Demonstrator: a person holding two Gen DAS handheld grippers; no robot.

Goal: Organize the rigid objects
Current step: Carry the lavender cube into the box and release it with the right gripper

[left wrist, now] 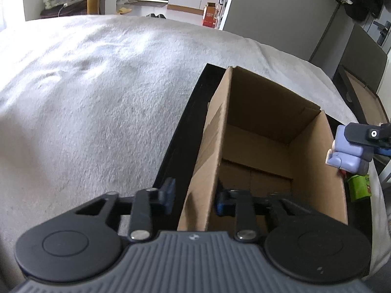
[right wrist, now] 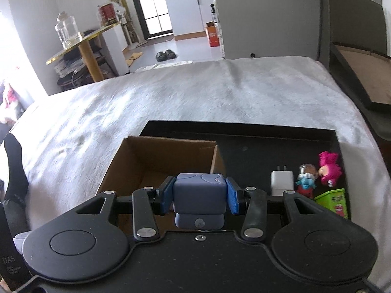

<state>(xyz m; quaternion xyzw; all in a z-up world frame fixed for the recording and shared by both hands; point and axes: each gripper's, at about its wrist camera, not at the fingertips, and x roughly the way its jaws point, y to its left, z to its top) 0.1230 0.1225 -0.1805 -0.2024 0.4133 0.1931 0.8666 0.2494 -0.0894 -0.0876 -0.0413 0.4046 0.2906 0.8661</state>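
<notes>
An open cardboard box [left wrist: 315, 171] stands on a black tray [left wrist: 185, 122] on the white-covered bed; it also shows in the right wrist view [right wrist: 136, 156]. My left gripper [left wrist: 195, 196] straddles the box's left wall, one finger outside and one inside, pads a little apart from the cardboard. My right gripper [right wrist: 199, 194] is shut on a lavender block toy [right wrist: 199, 190] and holds it above the box's near right corner. The toy also shows at the right edge of the left wrist view [left wrist: 347, 150].
On the tray right of the box lie a white charger plug [right wrist: 281, 183], a small blue-and-red figure [right wrist: 305, 183], a pink figure [right wrist: 328, 168] and a green box [right wrist: 333, 201]. The white bedcover [right wrist: 171, 97] spreads left and beyond. A side table with a glass jar [right wrist: 67, 30] stands far left.
</notes>
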